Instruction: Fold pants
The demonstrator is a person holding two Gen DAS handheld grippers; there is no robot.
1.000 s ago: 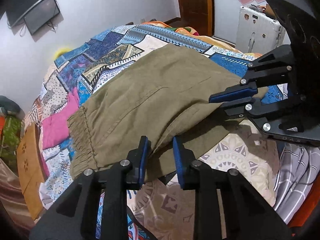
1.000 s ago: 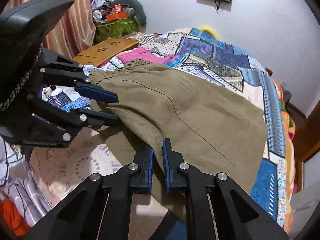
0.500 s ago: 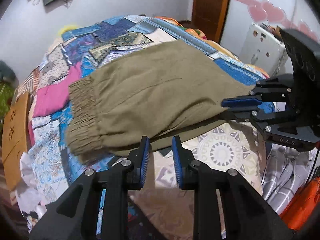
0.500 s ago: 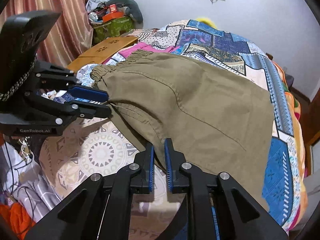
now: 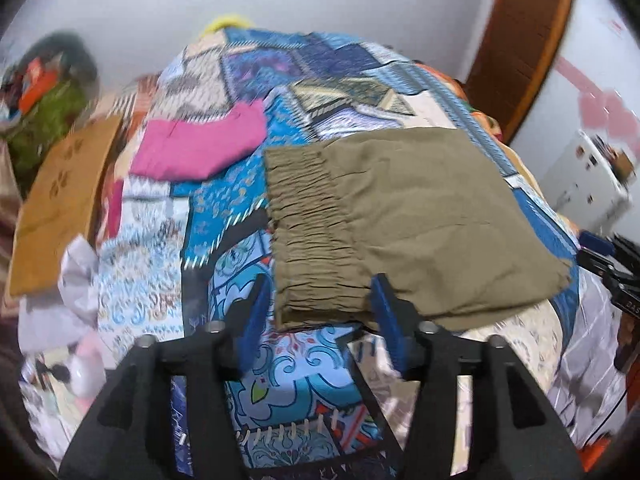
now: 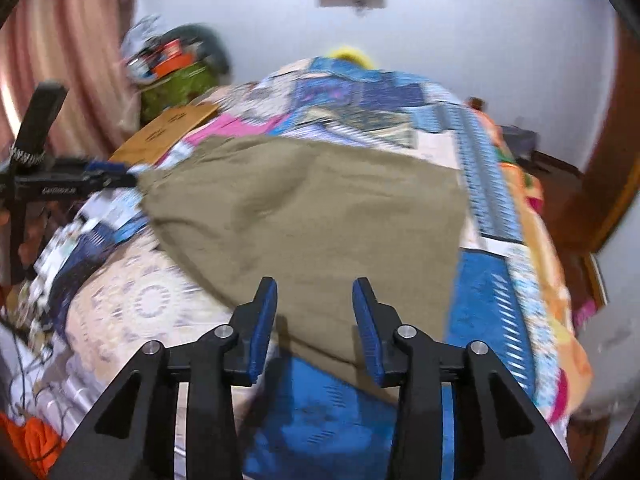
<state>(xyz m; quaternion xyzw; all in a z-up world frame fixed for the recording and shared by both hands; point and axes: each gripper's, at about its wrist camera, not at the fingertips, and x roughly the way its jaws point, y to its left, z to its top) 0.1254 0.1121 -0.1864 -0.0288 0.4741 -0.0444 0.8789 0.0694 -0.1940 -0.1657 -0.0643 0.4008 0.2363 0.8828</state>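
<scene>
Olive-green pants [image 5: 416, 216] lie folded flat on the patchwork bedspread [image 5: 224, 216], elastic waistband [image 5: 308, 236] toward the left. My left gripper [image 5: 316, 316] is open and empty, its jaws standing either side of the waistband's near corner, just in front of it. In the right wrist view the pants [image 6: 320, 208] fill the middle. My right gripper [image 6: 314, 324] is open and empty just above their near edge. The left gripper also shows in the right wrist view [image 6: 100, 178] at the far left; the right gripper shows at the right edge of the left wrist view [image 5: 608, 256].
A pink garment [image 5: 200, 144] lies on the bed beyond the waistband. A brown board [image 5: 60, 204] rests at the bed's left side. A white case [image 5: 584, 184] stands to the right by a wooden door [image 5: 520, 40]. Clutter [image 6: 172, 68] is piled by the curtain.
Both grippers have let go of the pants and opened wide. The pants now lie flat on the bed. Both grippers have pulled back and swung toward the bed's far end.
</scene>
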